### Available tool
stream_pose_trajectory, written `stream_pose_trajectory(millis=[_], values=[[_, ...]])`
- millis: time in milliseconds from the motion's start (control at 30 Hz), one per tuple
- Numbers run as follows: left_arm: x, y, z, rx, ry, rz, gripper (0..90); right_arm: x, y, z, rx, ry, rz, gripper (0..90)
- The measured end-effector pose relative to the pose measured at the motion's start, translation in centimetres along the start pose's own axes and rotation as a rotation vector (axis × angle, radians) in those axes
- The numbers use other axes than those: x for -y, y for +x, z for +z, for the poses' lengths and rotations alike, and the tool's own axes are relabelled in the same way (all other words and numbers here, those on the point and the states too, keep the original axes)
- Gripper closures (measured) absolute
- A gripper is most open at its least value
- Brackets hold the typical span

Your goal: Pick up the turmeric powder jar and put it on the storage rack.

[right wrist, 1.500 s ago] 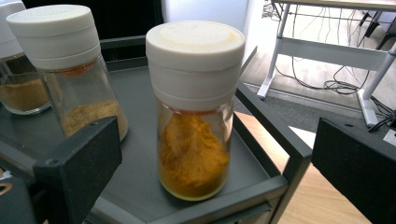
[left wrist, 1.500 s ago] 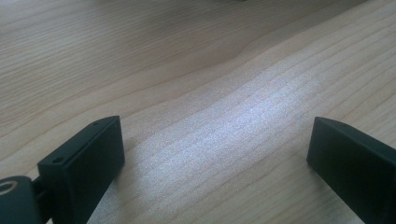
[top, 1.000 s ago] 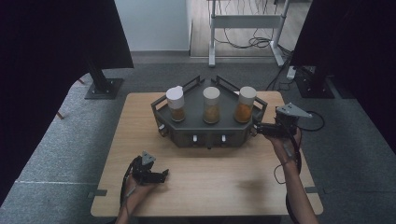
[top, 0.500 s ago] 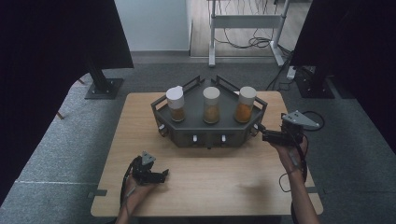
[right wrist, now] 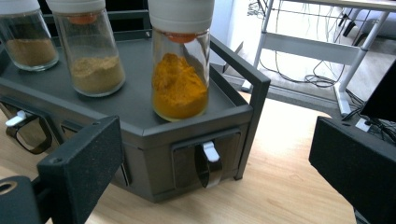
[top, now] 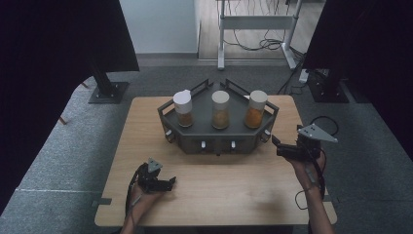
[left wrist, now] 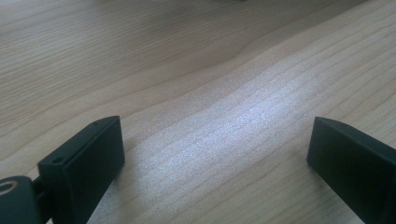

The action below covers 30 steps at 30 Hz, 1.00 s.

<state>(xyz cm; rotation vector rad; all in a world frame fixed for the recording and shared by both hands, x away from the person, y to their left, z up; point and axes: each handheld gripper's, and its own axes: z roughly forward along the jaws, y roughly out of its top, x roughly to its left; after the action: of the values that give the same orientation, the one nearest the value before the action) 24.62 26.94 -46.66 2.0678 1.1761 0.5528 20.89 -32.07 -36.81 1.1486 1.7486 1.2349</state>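
Rack [top: 219,139]: on the table [top: 146,126], toward its far middle.
Jars: left jar [top: 183,108], middle jar [top: 220,109] and right jar [top: 256,108] stand in a row on the rack's top.
Right gripper [top: 278,146]: just right of the rack's right front corner, nearest the right jar.
Left gripper [top: 168,184]: near the table's front edge, left of centre, well apart from the rack.
Stand [top: 253,29]: on the floor behind the table.

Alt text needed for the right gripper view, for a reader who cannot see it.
The open black tongs of the right gripper frame a dark tray on a wooden table. Nearest on it stands a white-capped glass jar of orange powder, with two jars of browner powder behind it.
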Motion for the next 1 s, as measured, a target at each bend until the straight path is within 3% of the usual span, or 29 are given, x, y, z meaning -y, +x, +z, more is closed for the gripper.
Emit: stream_pose_trajectory(millis=[367,1000], values=[[0.0,0.0,0.0,-0.001,-0.003,-0.001,3.7,0.8,0.1,-1.5,0.011,-0.004,0.007,2.8],[0.1,0.0,0.0,-0.001,-0.003,0.0,3.7,2.3,0.5,-2.4,0.022,0.019,-0.005,3.4]])
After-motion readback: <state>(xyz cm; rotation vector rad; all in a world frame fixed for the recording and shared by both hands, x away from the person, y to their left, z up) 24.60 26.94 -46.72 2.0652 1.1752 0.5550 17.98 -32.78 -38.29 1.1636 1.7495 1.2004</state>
